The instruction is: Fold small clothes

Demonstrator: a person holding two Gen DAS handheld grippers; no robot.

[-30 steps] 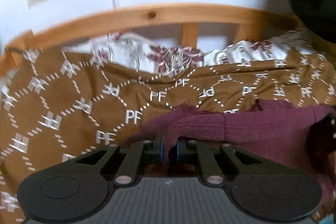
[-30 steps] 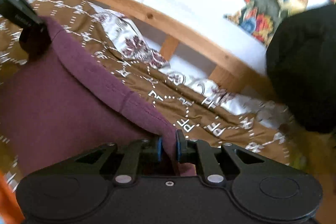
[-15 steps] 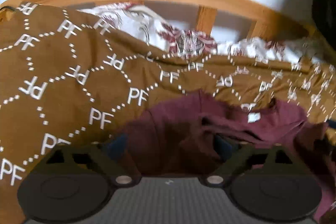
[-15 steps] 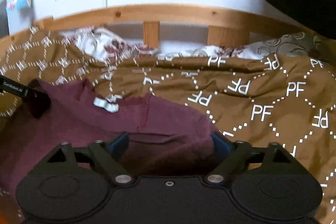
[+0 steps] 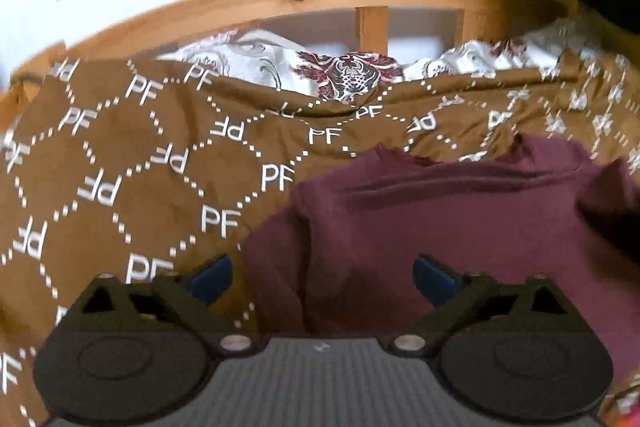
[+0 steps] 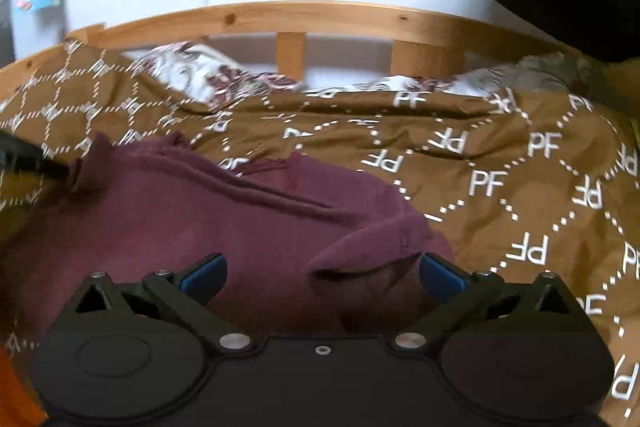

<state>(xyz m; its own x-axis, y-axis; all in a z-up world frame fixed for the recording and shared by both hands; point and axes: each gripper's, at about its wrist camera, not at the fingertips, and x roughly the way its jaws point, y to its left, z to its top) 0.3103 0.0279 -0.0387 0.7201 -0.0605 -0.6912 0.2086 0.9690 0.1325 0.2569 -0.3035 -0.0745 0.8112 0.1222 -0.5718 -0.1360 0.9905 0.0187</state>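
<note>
While the maroon garment point(image 5: 420, 223) lay rumpled on the brown PF-patterned blanket point(image 5: 132, 163) of the bed, my left gripper point(image 5: 322, 277) hovered over its left edge with fingers point(image 5: 210, 277) spread wide, gripping nothing. My right gripper point(image 6: 322, 273) sat over its right side, a folded corner between spread fingers point(image 6: 440, 277).

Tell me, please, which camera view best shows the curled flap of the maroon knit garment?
The right wrist view: the curled flap of the maroon knit garment lies between the open right gripper. The left wrist view shows only its flatter body.
</note>
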